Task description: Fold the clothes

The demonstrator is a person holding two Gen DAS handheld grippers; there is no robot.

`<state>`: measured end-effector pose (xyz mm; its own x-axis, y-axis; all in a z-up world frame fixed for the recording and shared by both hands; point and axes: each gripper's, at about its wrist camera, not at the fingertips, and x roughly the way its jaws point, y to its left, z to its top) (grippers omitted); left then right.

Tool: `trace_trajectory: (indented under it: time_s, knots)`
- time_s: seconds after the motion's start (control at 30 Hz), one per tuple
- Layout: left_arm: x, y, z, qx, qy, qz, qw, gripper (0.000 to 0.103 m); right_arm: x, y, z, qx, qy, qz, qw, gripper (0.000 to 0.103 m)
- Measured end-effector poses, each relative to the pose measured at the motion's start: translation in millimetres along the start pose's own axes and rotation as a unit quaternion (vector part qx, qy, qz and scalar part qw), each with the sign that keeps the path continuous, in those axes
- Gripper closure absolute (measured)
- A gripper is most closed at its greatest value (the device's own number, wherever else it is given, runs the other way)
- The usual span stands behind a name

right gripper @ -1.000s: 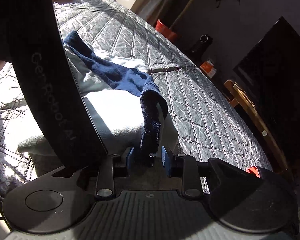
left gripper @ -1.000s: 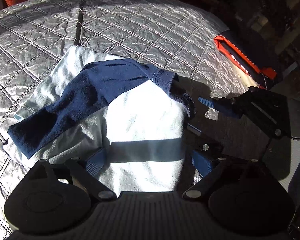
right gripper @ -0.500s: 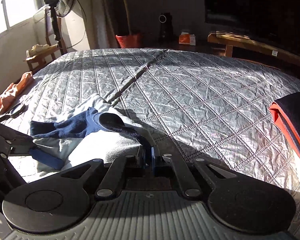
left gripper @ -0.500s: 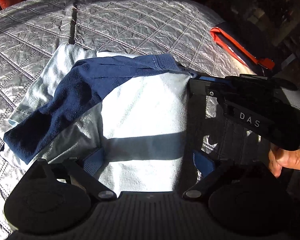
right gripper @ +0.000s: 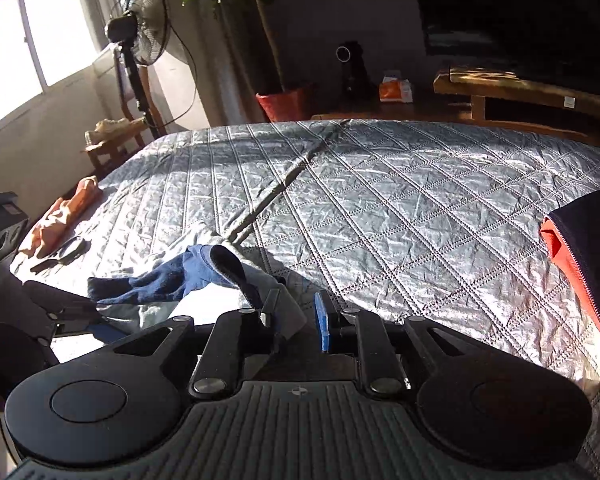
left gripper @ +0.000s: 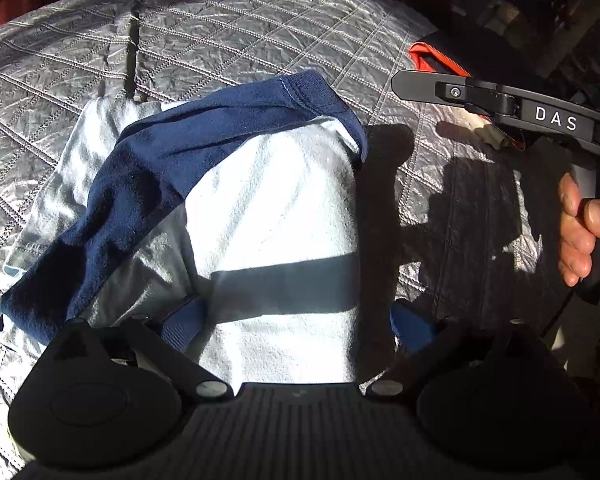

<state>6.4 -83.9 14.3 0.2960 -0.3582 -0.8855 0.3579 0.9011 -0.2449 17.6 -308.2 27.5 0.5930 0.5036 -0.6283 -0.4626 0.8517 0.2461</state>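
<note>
The pale grey folded shirt with dark-blue sleeve lies between the wide-spread, still-opening left gripper. The right gripper, opening, empty, sits beside the shirt's edge. Smooth the sleeve flat before folding.

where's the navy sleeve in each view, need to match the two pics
Left wrist view: the navy sleeve runs diagonally across the picture's left half, lower left up to centre top, draped over the pale grey garment.
Right wrist view: the navy sleeve lies low and left of centre, its cuff end just ahead of the right hand-held gripper, whose jaws are opening.
Shared landmark: the orange-edged dark folded item on the silver quilted cover.
</note>
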Motion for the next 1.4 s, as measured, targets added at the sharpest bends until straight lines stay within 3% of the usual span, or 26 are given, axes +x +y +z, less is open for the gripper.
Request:
trace_trajectory:
  time_s: [0.17,0.23,0.3,0.33,0.4,0.43,0.47,0.5,0.6,0.63,0.73,0.8,0.83,0.97,1.07,1.2,1.27,1.4]
  knots:
    - [1.2,-0.5,0.5,0.004,-0.001,-0.001,1.0000,0.003,16.4,7.4,-10.3,0.013,-0.004,0.029,0.999,0.078]
    - [2.1,-1.2,0.8,0.007,0.000,-0.001,1.0000,0.003,21.2,12.6,-10.3,0.005,-0.002,0.040,0.999,0.065]
    - [2.3,-0.8,1.3,0.009,0.002,-0.003,1.0000,0.003,27.1,14.4,-9.2,-0.020,0.002,0.004,1.000,0.071]
    - [2.4,-0.5,1.5,0.010,0.003,-0.004,0.9999,0.003,28.9,12.1,-7.8,-0.026,0.001,-0.024,0.999,0.080]
    - [2.4,-0.3,1.4,0.014,0.004,-0.004,0.9999,0.003,27.6,2.3,-3.9,-0.011,-0.015,-0.057,0.998,0.086]
    - [2.5,-0.5,1.2,0.016,0.004,-0.004,0.9999,0.003,26.7,-3.6,-1.3,-0.002,-0.028,-0.103,0.994,0.092]
    - [2.5,-0.9,1.0,0.018,0.004,-0.003,0.9998,0.003,26.4,-9.6,0.3,0.008,-0.032,-0.138,0.990,0.092]
    - [2.6,-1.4,0.8,0.020,0.004,-0.003,0.9998,0.003,25.4,-16.4,0.9,0.024,-0.034,-0.140,0.989,0.092]
    - [2.9,-2.0,1.3,0.023,0.003,-0.002,0.9997,0.003,10.7,-17.8,2.4,0.043,-0.060,-0.097,0.992,0.090]
    - [3.0,-1.9,1.7,0.023,0.004,-0.002,0.9997,0.003,3.3,-12.2,2.7,0.037,-0.074,-0.050,0.995,0.086]
    - [3.6,-2.0,2.6,0.022,0.004,-0.002,0.9997,0.003,5.1,12.9,5.5,-0.009,-0.054,0.006,0.998,0.061]
    - [3.8,-1.9,2.5,0.022,0.004,-0.001,0.9997,0.003,22.6,15.5,5.3,-0.017,-0.025,-0.006,1.000,0.063]
    - [3.9,-2.1,2.2,0.024,0.004,-0.001,0.9997,0.003,31.7,16.6,5.1,-0.020,-0.010,-0.013,1.000,0.075]
    - [4.2,-2.6,1.1,0.031,0.002,0.001,0.9995,0.003,52.9,3.4,8.2,0.022,-0.023,-0.129,0.991,0.075]
    - [3.9,-1.6,1.2,0.031,0.004,-0.002,0.9995,0.003,35.4,-16.0,9.2,0.090,-0.068,-0.106,0.988,0.075]
    - [3.6,0.5,1.9,0.026,0.007,-0.013,0.9996,0.003,16.5,3.3,-1.4,-0.009,-0.044,-0.057,0.997,0.067]
    - [3.4,0.7,1.9,0.026,0.007,-0.015,0.9995,0.003,10.7,10.7,-12.4,-0.026,-0.020,-0.052,0.998,0.065]
    - [3.7,-1.1,1.4,0.029,0.006,-0.012,0.9995,0.003,6.8,13.4,-30.3,0.001,-0.018,-0.033,0.999,0.068]
